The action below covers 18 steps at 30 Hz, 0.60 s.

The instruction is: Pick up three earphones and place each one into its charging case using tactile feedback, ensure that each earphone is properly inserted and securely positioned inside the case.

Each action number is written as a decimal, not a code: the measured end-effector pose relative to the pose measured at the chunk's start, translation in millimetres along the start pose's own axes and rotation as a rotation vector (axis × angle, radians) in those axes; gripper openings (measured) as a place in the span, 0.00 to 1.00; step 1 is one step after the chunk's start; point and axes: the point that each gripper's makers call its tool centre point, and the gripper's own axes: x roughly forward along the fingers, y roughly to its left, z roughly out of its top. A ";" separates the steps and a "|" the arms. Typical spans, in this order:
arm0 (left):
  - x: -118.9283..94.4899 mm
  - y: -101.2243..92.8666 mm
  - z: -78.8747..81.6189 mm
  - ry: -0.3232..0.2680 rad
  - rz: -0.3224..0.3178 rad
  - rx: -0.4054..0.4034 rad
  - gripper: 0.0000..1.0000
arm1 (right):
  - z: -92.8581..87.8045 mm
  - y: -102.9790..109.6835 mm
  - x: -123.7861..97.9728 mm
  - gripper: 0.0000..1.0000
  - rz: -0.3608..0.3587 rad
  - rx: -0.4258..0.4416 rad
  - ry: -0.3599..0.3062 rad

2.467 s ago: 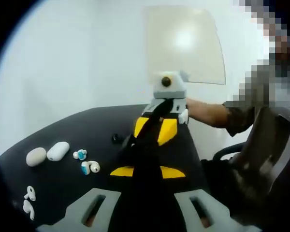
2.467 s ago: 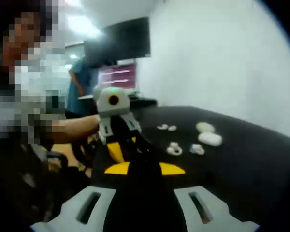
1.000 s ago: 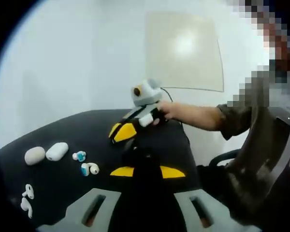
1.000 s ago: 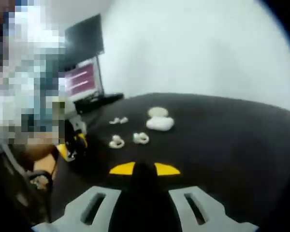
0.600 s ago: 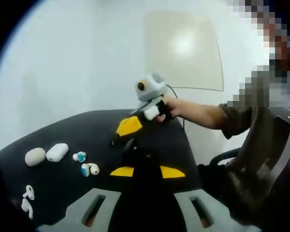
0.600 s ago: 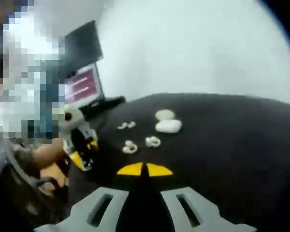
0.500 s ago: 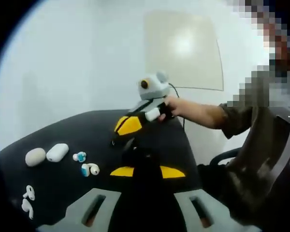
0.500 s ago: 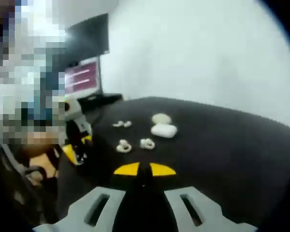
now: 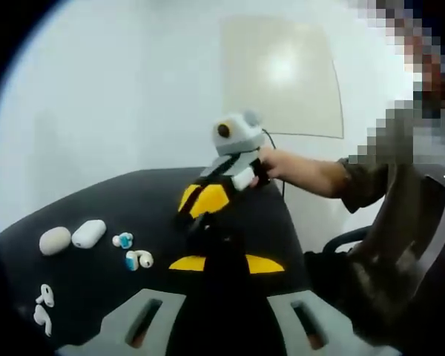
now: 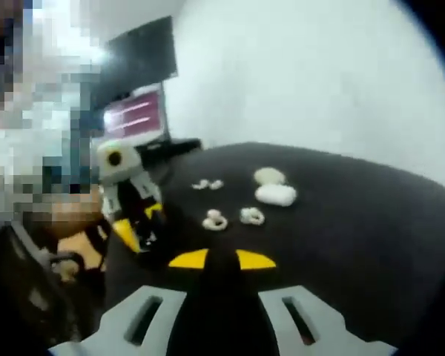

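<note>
A: White walls and a black tabletop. Reading the left gripper view from its left edge: a pair of white stemmed earbuds near the table edge, then a beige oval charging case just beside a white capsule-shaped case, then two white-and-teal earbuds. Nothing is cased yet.

B: And the grippers?

A: The left gripper has its yellow tips pressed together and pinches nothing. The right gripper, held by a hand, hangs over the table; its own view shows its tips together too, also empty.

B: How should the pickup go?

A: I'd spread the jaws first, come down straight over one earbud, squeeze gently, and trust a firm, even resistance before lifting.

B: Any change from half a second ago?

A: The left gripper view barely shifts. The right gripper has tipped slightly further down towards the table, and its view has swung, so the white earbuds and cases sit further right.
</note>
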 end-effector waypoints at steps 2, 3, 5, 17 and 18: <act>0.0 0.0 0.0 0.000 -0.001 0.000 0.15 | -2.2 11.8 1.4 0.15 0.045 -0.008 0.030; 0.0 0.0 0.0 0.000 -0.001 0.000 0.15 | -1.9 14.3 -0.4 0.15 0.061 -0.032 0.041; -0.1 0.1 -0.1 0.000 0.001 0.001 0.15 | 11.9 1.5 -9.6 0.15 0.006 -0.071 -0.002; -0.1 -0.3 -0.7 0.001 0.003 0.006 0.15 | -7.5 -26.1 -8.0 0.17 -0.040 -0.160 0.072; 0.0 -0.5 -0.8 0.001 0.002 0.006 0.15 | -9.5 -21.4 -5.4 0.18 -0.022 -0.197 0.085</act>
